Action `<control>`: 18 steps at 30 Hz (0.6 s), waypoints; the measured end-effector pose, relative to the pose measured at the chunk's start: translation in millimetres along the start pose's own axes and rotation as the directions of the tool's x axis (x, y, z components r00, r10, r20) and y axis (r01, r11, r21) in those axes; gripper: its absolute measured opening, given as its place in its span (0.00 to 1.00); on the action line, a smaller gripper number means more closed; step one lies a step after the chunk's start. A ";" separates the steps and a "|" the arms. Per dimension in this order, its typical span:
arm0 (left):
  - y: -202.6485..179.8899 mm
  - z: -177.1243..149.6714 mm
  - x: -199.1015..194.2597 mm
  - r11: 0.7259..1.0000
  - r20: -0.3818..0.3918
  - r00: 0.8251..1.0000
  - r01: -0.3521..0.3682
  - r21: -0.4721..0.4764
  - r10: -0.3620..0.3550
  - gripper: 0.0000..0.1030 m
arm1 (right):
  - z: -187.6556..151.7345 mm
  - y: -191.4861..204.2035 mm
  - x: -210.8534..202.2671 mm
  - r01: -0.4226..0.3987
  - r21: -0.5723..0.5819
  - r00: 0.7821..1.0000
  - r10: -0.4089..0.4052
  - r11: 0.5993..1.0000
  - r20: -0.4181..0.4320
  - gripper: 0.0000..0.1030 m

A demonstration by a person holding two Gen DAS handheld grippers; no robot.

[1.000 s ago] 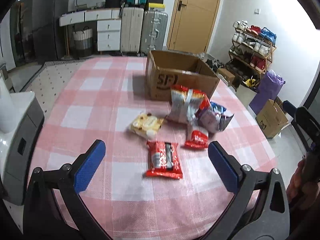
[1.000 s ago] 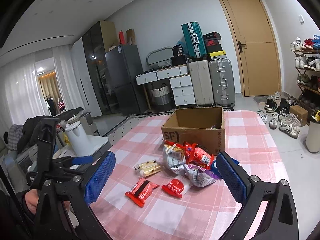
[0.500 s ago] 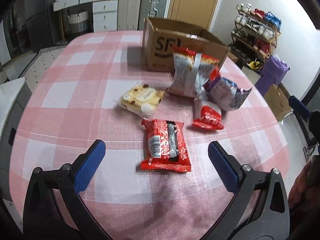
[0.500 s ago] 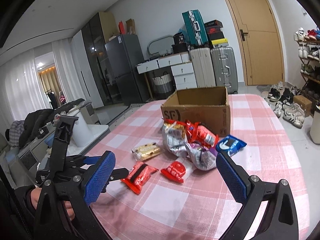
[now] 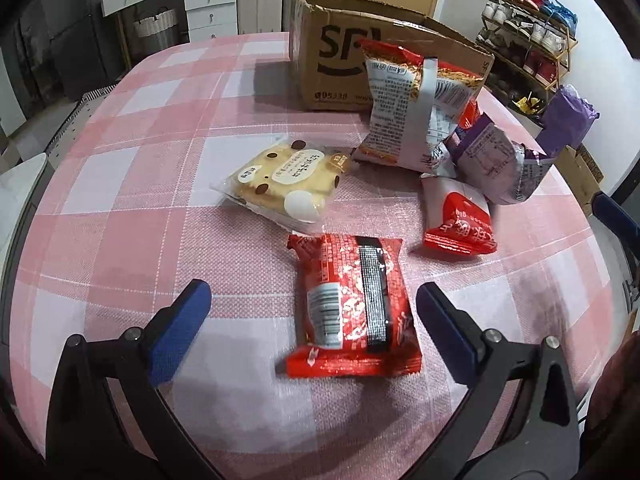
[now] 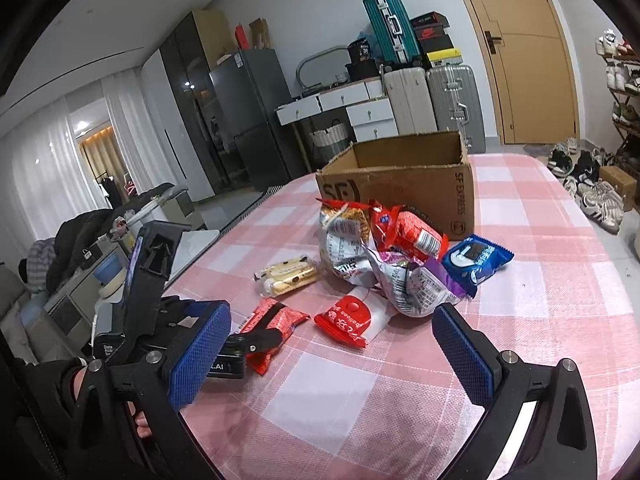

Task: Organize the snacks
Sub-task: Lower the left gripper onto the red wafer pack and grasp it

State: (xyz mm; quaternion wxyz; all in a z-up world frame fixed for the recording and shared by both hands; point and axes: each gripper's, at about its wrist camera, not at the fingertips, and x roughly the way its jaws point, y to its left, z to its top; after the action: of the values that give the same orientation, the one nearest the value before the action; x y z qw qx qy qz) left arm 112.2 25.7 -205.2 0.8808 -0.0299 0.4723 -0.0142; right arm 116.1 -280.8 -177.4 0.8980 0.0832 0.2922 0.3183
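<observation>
On the desk (image 5: pixel 120 184) all the snacks I can see lie outside the box (image 5: pixel 340 52), so sorting has barely begun: the open left tool (image 5: pixel 312 304) straddles the red pack (image 5: pixel 352 304), while the right tool (image 6: pixel 332 336) hangs open, empty.

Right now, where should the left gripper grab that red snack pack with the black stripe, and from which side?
Come straight down with the open left gripper and pinch the red snack pack across its middle, on the two long edges. It lies flat, lengthwise between the fingers, clear of the other packets, so its long sides are free.
</observation>
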 end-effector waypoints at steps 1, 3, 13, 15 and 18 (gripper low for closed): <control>0.1 1.1 1.3 1.000 -0.001 1.000 0.000 0.000 0.000 0.99 | 0.0 -2.2 2.3 -0.001 0.004 1.000 0.001 1.000 -0.002 0.99; -0.1 5.9 4.1 1.000 0.002 1.000 0.007 -0.006 -0.007 0.99 | 0.2 -5.7 4.9 -0.003 0.012 1.000 0.003 1.000 -0.006 0.99; 1.5 7.4 9.3 0.997 -0.006 0.997 0.071 0.004 -0.071 0.67 | -0.1 -9.0 6.2 -0.013 0.020 1.000 0.013 1.000 -0.010 0.99; -2.9 9.9 8.8 0.996 -0.013 0.996 0.089 0.029 -0.089 0.42 | 0.8 -9.1 6.7 -0.013 0.017 1.000 0.013 1.000 -0.009 0.99; -1.4 9.6 7.3 0.994 -0.018 0.994 0.106 0.027 -0.105 0.42 | 1.7 -6.1 5.3 -0.003 0.010 1.000 0.003 1.000 -0.007 0.99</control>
State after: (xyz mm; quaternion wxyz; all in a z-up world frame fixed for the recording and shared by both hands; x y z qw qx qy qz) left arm 124.3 24.3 -205.9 0.8752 -0.0424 0.4772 -0.0676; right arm 123.7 -282.2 -180.5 0.8960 0.0872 0.2967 0.3187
